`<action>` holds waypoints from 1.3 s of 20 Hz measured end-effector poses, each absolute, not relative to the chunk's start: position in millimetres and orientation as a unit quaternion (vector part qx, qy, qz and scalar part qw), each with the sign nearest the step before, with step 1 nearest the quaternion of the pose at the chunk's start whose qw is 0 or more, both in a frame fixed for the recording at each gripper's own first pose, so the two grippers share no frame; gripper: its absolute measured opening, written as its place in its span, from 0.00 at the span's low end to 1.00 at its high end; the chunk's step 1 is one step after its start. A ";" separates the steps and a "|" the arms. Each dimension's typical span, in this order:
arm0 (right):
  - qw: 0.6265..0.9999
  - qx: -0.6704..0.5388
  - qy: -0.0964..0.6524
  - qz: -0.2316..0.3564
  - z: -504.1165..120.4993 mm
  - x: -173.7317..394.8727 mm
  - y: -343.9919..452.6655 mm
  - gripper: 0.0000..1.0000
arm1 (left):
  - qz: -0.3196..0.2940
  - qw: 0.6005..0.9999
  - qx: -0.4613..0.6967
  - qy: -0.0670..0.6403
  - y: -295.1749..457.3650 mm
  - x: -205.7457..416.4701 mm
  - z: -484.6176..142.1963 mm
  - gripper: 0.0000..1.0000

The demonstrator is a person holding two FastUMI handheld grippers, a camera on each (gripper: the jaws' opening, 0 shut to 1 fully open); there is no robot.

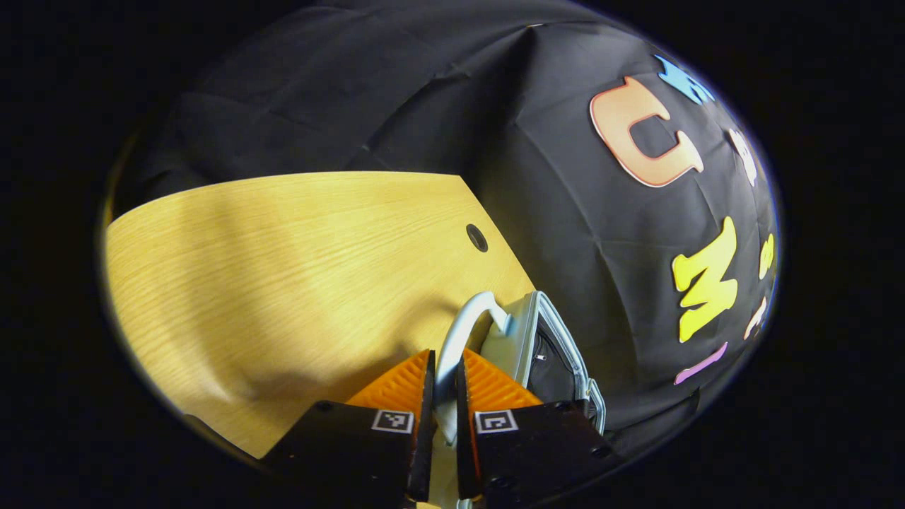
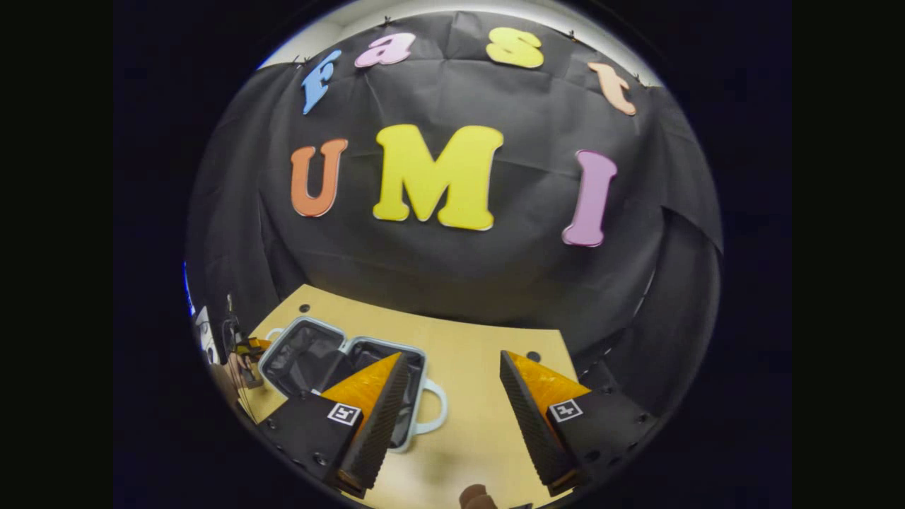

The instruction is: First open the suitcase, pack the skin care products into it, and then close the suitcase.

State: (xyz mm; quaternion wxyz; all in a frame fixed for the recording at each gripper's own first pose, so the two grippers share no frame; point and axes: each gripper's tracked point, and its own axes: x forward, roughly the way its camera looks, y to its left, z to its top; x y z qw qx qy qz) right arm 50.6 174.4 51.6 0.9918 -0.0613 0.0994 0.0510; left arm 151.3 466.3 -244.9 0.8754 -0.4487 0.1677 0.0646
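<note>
While the suitcase [image 2: 339,360] is lying open on the wooden table [image 2: 481,382] in the lower left of the right gripper view, its two dark lined halves are being shown side by side, with a pale handle [image 2: 435,406] sticking out toward the lower middle of the frame. The right gripper [image 2: 452,406] is being held above the table at the bottom of that view, and its two fingers are being kept spread wide apart, with bare table between them and nothing pressed by them. A small brown thing [image 2: 477,497] is being seen at the very bottom edge; what it is cannot be told.

In the left gripper view, the left gripper [image 1: 444,385] is being seen at the bottom middle of the frame. Its fingers are being pressed in on the pale handle [image 1: 459,332] of the suitcase [image 1: 544,346], which is being pinched between them. The suitcase edge is being seen just right of the fingers, and the table [image 1: 283,268] is stretching across the left of the frame.
</note>
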 end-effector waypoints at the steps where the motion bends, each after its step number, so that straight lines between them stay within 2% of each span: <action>1: 0.994 -0.055 0.091 0.037 61.7 44.0 160.2 0.78 | 0.062 0.880 -0.438 0.171 467.4 149.6 -243.4 0.16; 4: 0.997 -0.030 0.065 0.007 81.9 23.9 129.0 0.78 | 0.071 0.897 -0.391 0.195 465.6 146.4 -235.7 0.10; 7: 0.998 -0.014 0.061 0.002 81.2 11.2 113.1 0.76 | 0.096 0.925 -0.322 0.179 464.5 144.2 -193.6 0.09; 11: 0.999 0.002 0.040 0.020 94.0 2.3 105.4 0.78 | 0.092 0.955 -0.249 0.133 438.2 141.2 -109.2 0.08; 16: 0.998 0.028 0.017 0.051 103.8 -3.0 94.2 0.78 | 0.074 0.979 -0.160 0.099 370.9 129.3 -23.8 0.07; 21: 0.997 0.045 0.004 0.063 101.8 -5.7 64.3 0.78 | 0.068 0.994 -0.056 0.061 293.9 113.2 12.6 0.07; 26: 0.997 0.037 -0.011 0.064 101.0 -8.8 24.9 0.76 | 0.088 0.995 -0.006 0.043 212.1 101.4 14.9 0.07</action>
